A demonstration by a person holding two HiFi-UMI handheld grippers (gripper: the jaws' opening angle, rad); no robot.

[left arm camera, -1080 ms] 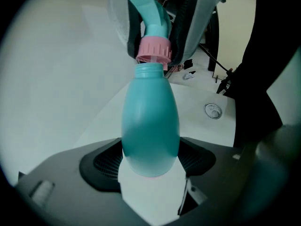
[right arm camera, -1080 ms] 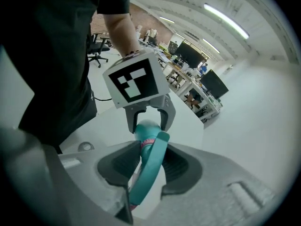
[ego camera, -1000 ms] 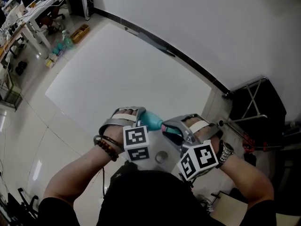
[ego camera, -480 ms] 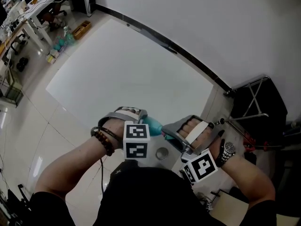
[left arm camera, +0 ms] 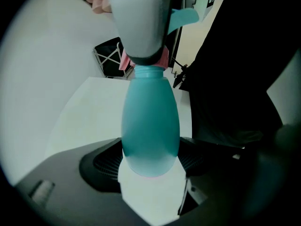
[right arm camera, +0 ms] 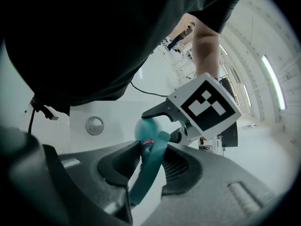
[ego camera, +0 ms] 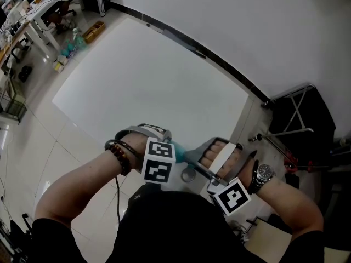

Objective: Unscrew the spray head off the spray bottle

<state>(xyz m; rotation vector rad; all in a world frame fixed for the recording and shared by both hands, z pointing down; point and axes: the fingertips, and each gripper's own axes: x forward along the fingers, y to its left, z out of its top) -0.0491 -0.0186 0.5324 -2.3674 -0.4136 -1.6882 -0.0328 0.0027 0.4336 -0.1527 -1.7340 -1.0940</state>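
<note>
The teal spray bottle (left arm camera: 150,121) is in the air above the near edge of the white table (ego camera: 137,81). My left gripper (left arm camera: 150,166) is shut on its rounded body. The bottle's pale spray head (left arm camera: 141,22) with a teal trigger (left arm camera: 184,17) points away from that gripper, and a pink collar (left arm camera: 162,59) sits at the neck. My right gripper (right arm camera: 150,159) is shut on the spray head, with the teal trigger (right arm camera: 149,166) running between its jaws. In the head view only a sliver of the bottle (ego camera: 179,146) shows between the two hands.
A round metal grommet (ego camera: 188,175) is set in the table by its near edge, under the hands. A black folding stand (ego camera: 299,119) is on the floor at the right. Desks and clutter (ego camera: 33,15) fill the far left.
Both hands have rolled and shifted slightly. The right hand turned knuckles up and its marker cube swung lower. The left cube moved a little left. The bottle is more hidden now.
</note>
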